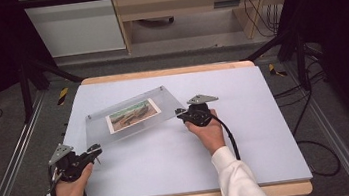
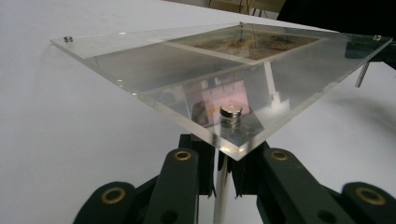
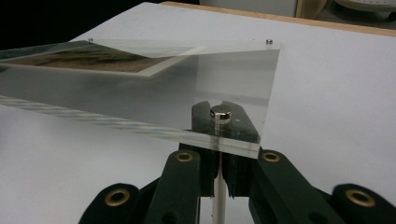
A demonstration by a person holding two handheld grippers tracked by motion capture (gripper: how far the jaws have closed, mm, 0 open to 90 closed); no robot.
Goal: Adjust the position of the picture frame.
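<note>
Jaws of both the left gripper [image 1: 93, 152] and right gripper [image 1: 180, 113] pinch thin metal legs under opposite corners of a clear acrylic frame [image 1: 131, 114] holding a photo [image 1: 133, 114], apparently carrying it level just above the desk [image 1: 249, 149].

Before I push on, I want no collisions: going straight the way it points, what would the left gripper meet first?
The left gripper, shut on a metal leg, points under the clear acrylic frame. Ahead looks free, probably until the right gripper.
</note>
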